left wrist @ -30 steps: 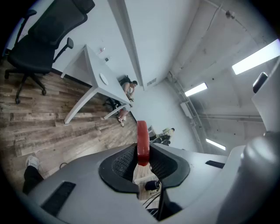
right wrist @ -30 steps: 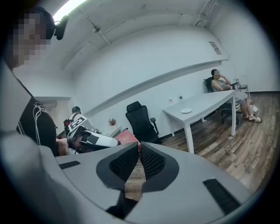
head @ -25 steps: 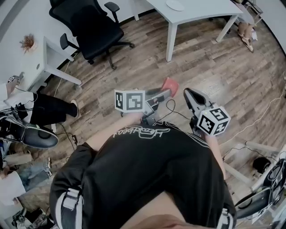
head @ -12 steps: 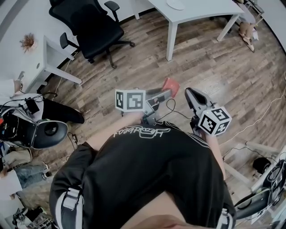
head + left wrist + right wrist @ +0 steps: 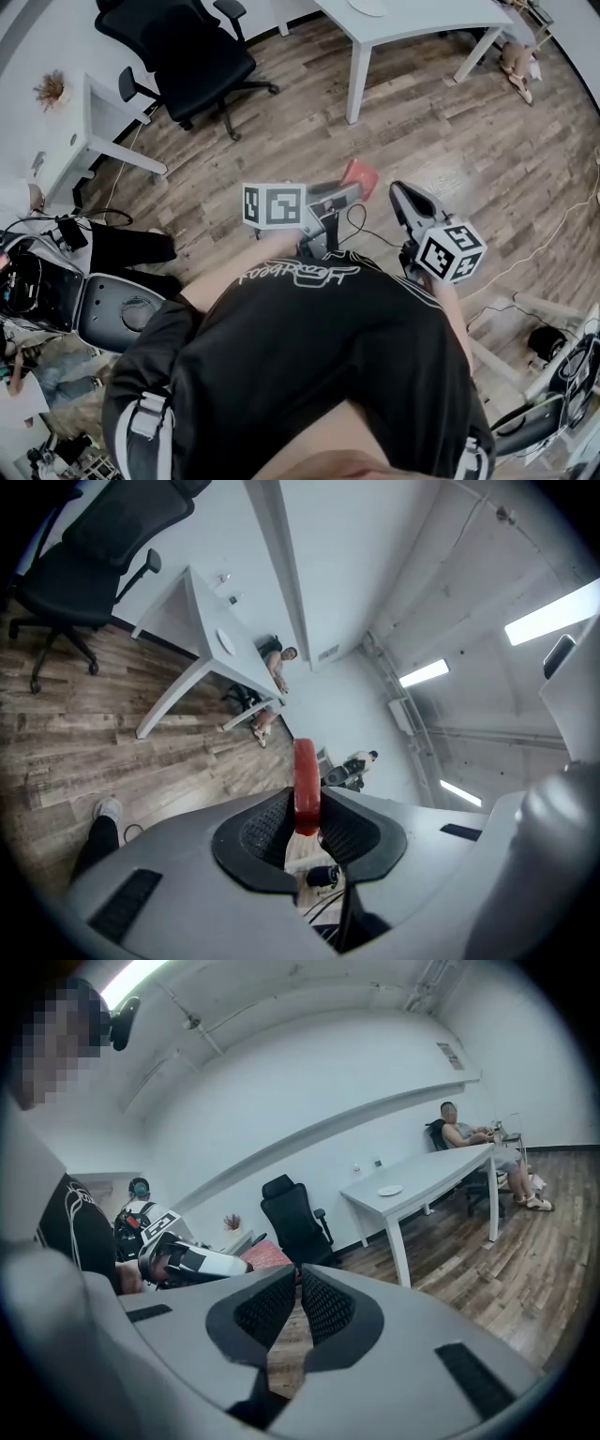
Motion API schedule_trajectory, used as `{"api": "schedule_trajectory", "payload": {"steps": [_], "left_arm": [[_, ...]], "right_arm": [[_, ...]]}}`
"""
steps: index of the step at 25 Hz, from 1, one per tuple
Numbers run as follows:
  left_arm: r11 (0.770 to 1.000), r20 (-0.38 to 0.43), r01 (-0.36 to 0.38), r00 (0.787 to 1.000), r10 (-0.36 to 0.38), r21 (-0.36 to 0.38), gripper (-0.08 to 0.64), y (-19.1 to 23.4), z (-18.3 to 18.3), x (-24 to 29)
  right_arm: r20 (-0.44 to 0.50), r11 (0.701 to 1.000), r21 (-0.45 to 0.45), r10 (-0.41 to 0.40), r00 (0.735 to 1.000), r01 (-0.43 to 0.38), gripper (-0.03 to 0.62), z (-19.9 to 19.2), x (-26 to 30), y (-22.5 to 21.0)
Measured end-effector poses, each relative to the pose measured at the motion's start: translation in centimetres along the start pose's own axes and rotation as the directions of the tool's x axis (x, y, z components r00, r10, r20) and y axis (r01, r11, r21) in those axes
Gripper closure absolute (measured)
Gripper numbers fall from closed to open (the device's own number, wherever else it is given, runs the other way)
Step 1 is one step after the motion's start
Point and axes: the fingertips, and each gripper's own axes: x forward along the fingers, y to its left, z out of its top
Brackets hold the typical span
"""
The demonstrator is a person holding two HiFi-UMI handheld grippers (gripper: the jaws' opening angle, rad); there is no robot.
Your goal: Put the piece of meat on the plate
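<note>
A flat red piece of meat [image 5: 359,176] stands edge-up between the jaws of my left gripper [image 5: 349,190], which is shut on it above the wooden floor. In the left gripper view the meat [image 5: 306,785] sticks up from the left gripper [image 5: 305,803]. My right gripper [image 5: 396,194] is beside it on the right, shut with nothing in it; its pads meet at the tip [image 5: 299,1279]. A white plate [image 5: 367,7] lies on the white table [image 5: 422,23] far ahead, seen also as the plate [image 5: 390,1190] in the right gripper view.
A black office chair [image 5: 187,56] and a small white side desk [image 5: 103,122] stand to the left of the table. Cables [image 5: 553,244] run over the floor at right. A person [image 5: 459,1133] sits at the table's far end; another sits at the left edge [image 5: 56,281].
Both grippers have kept their places, the meat still in the left one. At the left edge the seated person's legs and the dark round object by them have shifted.
</note>
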Motion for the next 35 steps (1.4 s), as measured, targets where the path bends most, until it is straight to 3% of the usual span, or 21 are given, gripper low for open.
{"api": "schedule_trajectory", "payload": {"steps": [14, 35], "left_arm": [[1.000, -0.013, 0.005, 1.000, -0.005, -0.024, 0.476, 4.6, 6.5, 2.6], [1.000, -0.018, 0.013, 1.000, -0.014, -0.012, 0.476, 15.3, 28.5, 10.3]], "right_arm": [[-0.053, 1.000, -0.010, -0.023, 0.998, 0.023, 0.571, 2.1, 6.7, -4.4], [-0.126, 0.998, 0.030, -0.051, 0.991, 0.055, 0.571, 13.3, 25.4, -16.7]]}}
